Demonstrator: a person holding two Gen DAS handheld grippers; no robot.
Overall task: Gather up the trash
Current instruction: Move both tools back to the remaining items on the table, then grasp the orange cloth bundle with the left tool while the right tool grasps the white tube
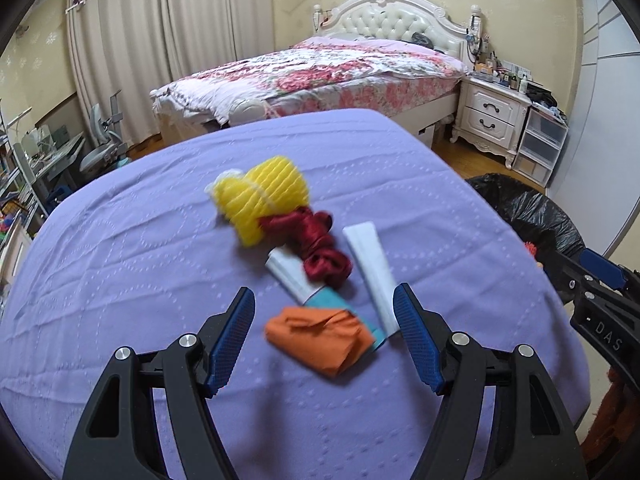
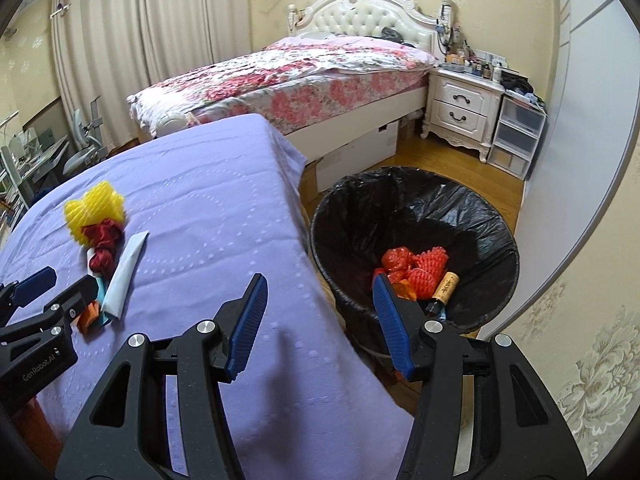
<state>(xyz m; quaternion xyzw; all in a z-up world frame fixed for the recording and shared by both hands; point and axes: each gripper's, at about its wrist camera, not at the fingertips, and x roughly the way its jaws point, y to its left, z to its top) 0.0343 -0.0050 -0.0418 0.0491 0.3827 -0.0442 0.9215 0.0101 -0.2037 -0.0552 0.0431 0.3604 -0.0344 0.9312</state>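
Note:
On the purple-covered table [image 1: 120, 272] lies a trash pile: a yellow foam net [image 1: 264, 196], a dark red curly bundle [image 1: 320, 248], two white tubes [image 1: 372, 268], and an orange crumpled wrapper [image 1: 320, 336] over a teal piece. My left gripper [image 1: 324, 308] is open, its fingers on either side of the orange wrapper, just above it. My right gripper [image 2: 320, 292] is open and empty over the table edge, next to the black-lined trash bin [image 2: 412, 200]. The bin holds red foam nets [image 2: 416, 268] and a bottle [image 2: 444, 288]. The pile also shows in the right wrist view [image 2: 104, 240].
A bed [image 1: 320, 72] with a floral cover stands behind the table. A white nightstand [image 2: 460, 108] and plastic drawers [image 2: 516, 136] are at the back right. A desk and chair [image 1: 96, 136] stand at the left. A wooden floor lies around the bin.

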